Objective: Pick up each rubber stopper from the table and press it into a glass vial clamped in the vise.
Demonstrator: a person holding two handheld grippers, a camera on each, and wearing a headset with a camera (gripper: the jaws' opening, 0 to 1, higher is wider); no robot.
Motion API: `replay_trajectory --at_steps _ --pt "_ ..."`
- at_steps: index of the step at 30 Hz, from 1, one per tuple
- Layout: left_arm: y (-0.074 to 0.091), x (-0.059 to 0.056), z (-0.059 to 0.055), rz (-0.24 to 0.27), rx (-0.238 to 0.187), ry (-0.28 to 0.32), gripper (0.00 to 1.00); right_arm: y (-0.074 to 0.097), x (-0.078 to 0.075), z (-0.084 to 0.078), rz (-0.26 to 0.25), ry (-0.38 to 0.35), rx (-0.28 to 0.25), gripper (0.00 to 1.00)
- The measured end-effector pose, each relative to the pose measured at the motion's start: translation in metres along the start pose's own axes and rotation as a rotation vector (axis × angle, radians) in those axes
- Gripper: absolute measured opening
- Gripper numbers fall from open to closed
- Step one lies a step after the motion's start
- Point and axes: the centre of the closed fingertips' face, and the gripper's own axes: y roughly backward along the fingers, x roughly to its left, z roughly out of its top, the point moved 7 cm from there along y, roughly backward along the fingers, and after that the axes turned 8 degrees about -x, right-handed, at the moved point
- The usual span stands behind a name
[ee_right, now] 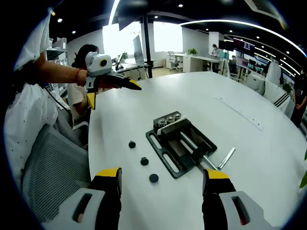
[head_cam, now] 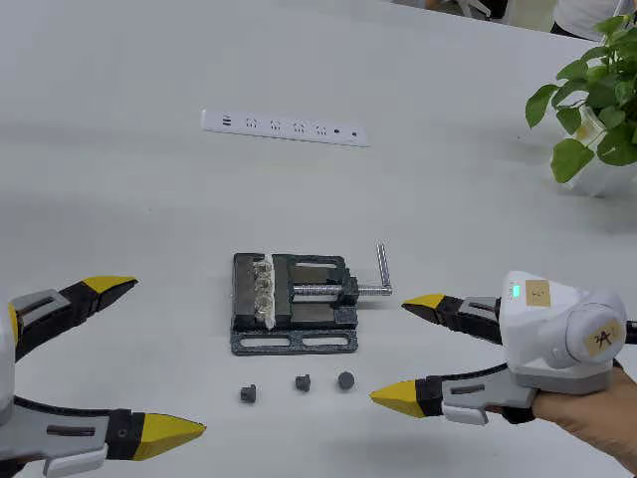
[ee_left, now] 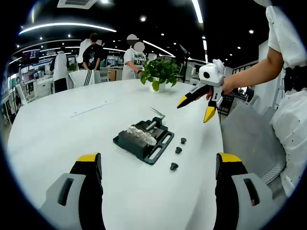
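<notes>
Left of the vise (head_cam: 294, 304) I hold my left gripper (head_cam: 169, 357), right of it my right gripper (head_cam: 387, 349), the fingers (head_cam: 164, 430) of both released. Three stoppers (head_cam: 303, 382) lie on the surface (head_cam: 149, 199) just before the vise; vials (head_cam: 264, 289) sit clamped inside.

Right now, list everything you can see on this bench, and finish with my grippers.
Table: one, white, under everything.
Vise: one, dark grey, table centre.
Glass vials: three, clear, clamped in the vise.
Rubber stoppers: three, dark, in a row before the vise.
Power strip: one, white, beyond the vise.
Potted plant: one, green, far right edge.
Left gripper: one, black with yellow tips, open, left of vise.
Right gripper: one, black with yellow tips, open, right of stoppers.
</notes>
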Motion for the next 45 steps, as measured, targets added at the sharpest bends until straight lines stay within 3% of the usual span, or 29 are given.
replay_trajectory --at_steps 31,45 --pt "0.0 0.0 -0.004 -0.009 -0.001 0.004 0.99 -0.004 0.0 0.003 0.025 0.017 0.049 0.65" --pt "0.0 -0.001 -0.007 -0.013 0.003 0.002 0.99 -0.016 0.002 0.004 0.082 0.084 0.178 0.52"
